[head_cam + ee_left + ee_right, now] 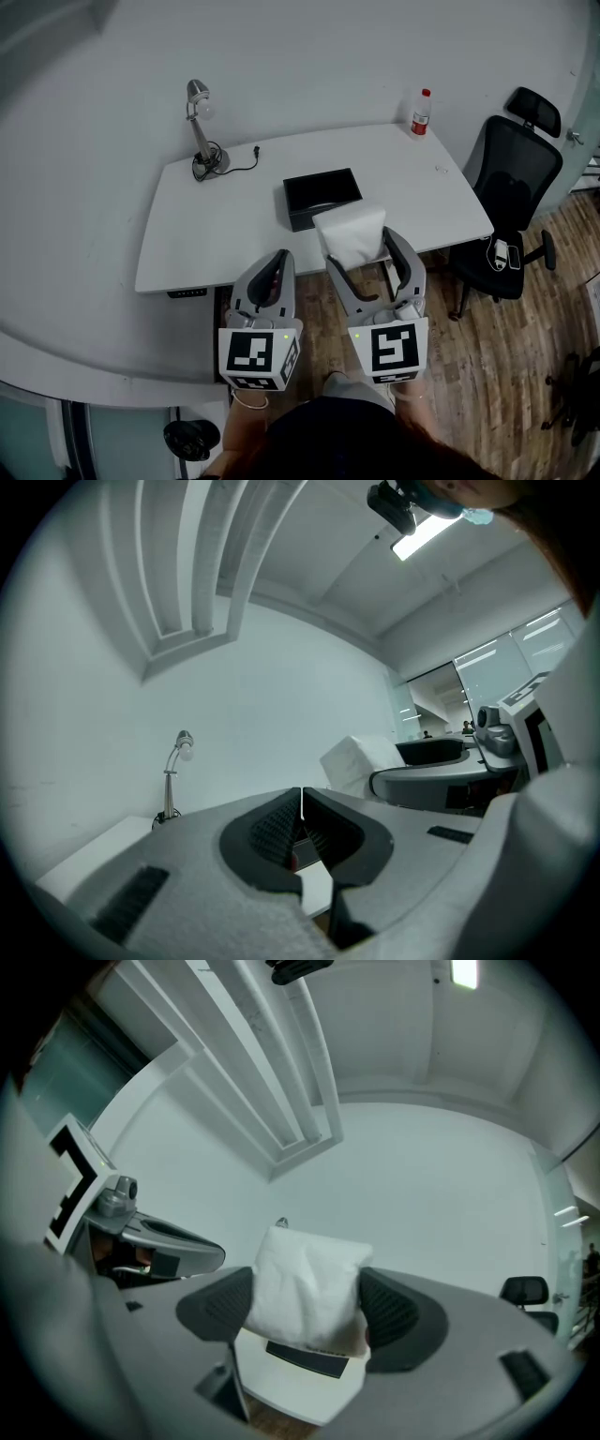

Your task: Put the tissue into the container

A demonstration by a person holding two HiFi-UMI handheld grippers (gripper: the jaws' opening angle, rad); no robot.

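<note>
A white tissue pack (352, 236) is clamped between the jaws of my right gripper (366, 253), held in the air over the near edge of the white table (187, 234). In the right gripper view the tissue pack (307, 1290) fills the gap between the two dark pads. The black open container (321, 197) sits on the table just beyond the pack, and its dark rim (305, 1357) shows under the tissue. My left gripper (278, 264) hangs beside the right one, jaws pressed together with nothing in them (301, 819).
A desk lamp (201, 127) with its cable stands at the table's back left. A bottle with a red cap (421, 112) is at the back right corner. A black office chair (511, 202) stands right of the table on the wooden floor.
</note>
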